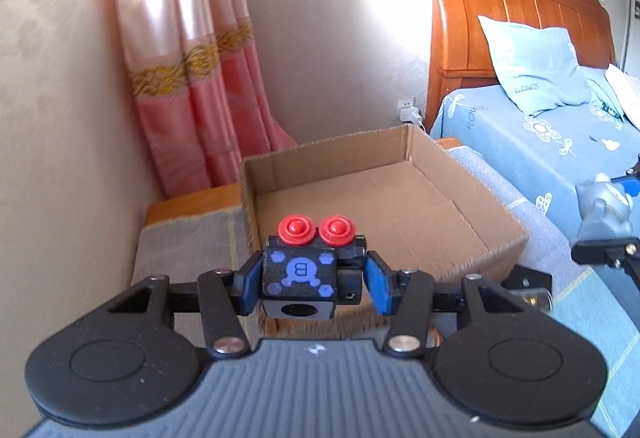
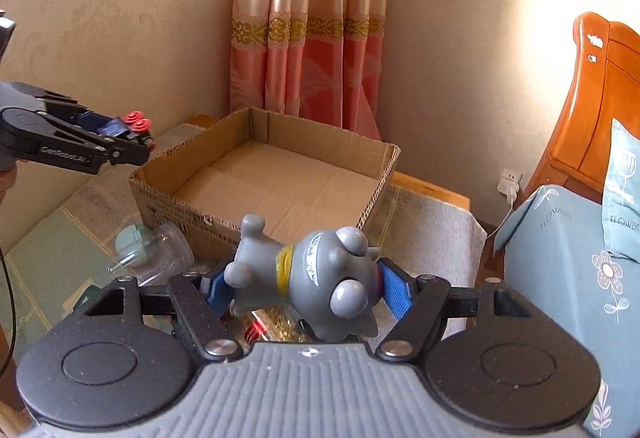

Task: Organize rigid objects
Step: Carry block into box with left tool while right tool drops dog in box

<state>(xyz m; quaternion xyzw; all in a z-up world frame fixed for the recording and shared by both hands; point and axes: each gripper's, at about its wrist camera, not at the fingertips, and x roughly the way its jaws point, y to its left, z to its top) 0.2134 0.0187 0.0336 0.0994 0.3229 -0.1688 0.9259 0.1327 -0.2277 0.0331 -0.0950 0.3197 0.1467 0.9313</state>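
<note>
Both hands loaded and up in the air, box dead ahead. Left gripper [image 1: 312, 280] clamped tight on a black block toy [image 1: 299, 278] with two red knobs [image 1: 316, 230] and a blue "B" face, blue fingers [image 1: 378, 288] pressing its sides, toy hanging just short of the near wall of the cardboard box [image 1: 416, 193]. Right gripper [image 2: 308, 288] partly closed around a grey rubbery figure [image 2: 304, 274] with a yellow collar, lying crosswise between the fingers [image 2: 394, 288], head to the right, feet to the left; likewise short of the box rim, over the cloth-covered table [image 2: 432, 222].

Box looks bare inside, so plenty of room. Best plan: carry each toy clear over the near wall before lowering, since both sit close to rim height. Keep the two grippers apart, one toward each side of the box, to avoid a knock. Lower until close to the floor, then release, rather than dropping from height; block toy likely to tumble on its knobs, figure likely to roll on its rounded head. Worth minding the clear plastic bottle [image 2: 160, 250] lying against the box's outer wall.
</note>
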